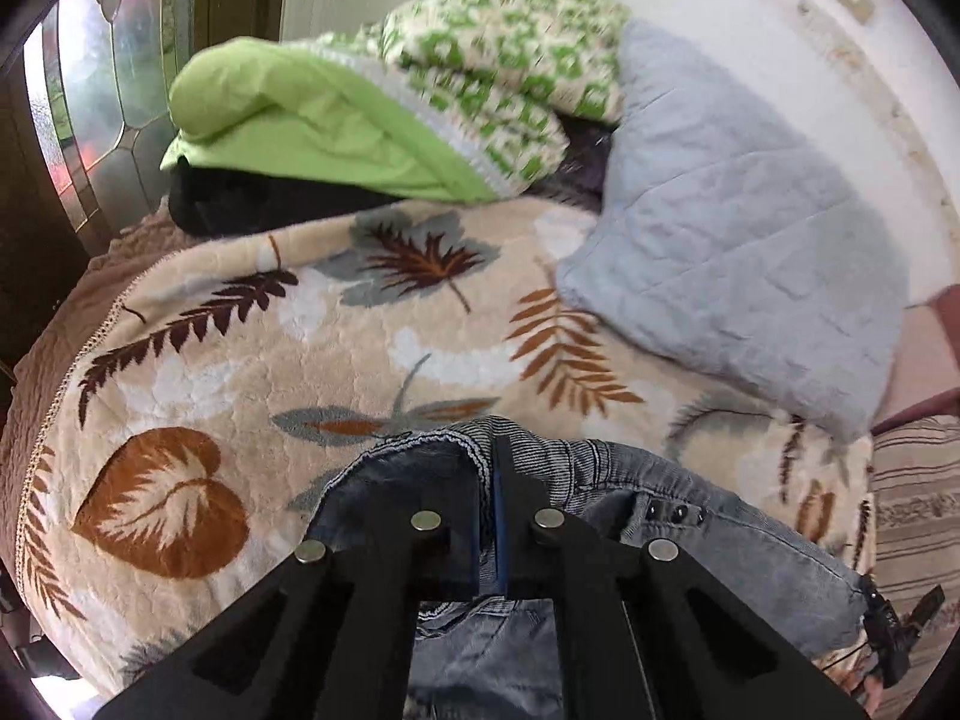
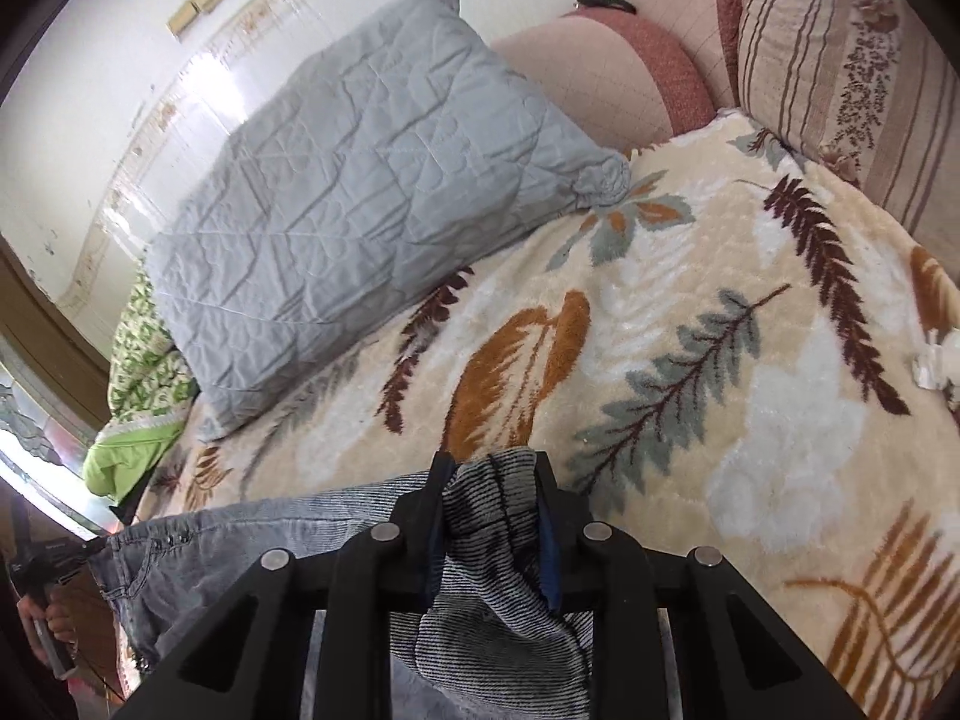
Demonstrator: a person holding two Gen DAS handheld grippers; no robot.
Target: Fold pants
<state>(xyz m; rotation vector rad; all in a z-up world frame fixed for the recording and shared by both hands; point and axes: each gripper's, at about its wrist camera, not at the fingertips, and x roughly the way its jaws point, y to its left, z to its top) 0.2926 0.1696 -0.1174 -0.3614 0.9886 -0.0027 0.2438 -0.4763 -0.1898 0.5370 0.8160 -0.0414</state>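
Observation:
Grey-blue denim pants hang stretched between my two grippers, above the near edge of a bed. My left gripper is shut on one end of the waistband, which bunches around its fingertips. The waistband runs right to the other gripper. In the right wrist view my right gripper is shut on a thick fold of the pants. The waistband runs left toward the left gripper and the hand holding it. The legs hang below, out of sight.
A cream fleece blanket with leaf print covers the bed. A grey quilted pillow lies at the back by the wall. A green and white quilt is piled far left. A striped pillow stands at the headboard.

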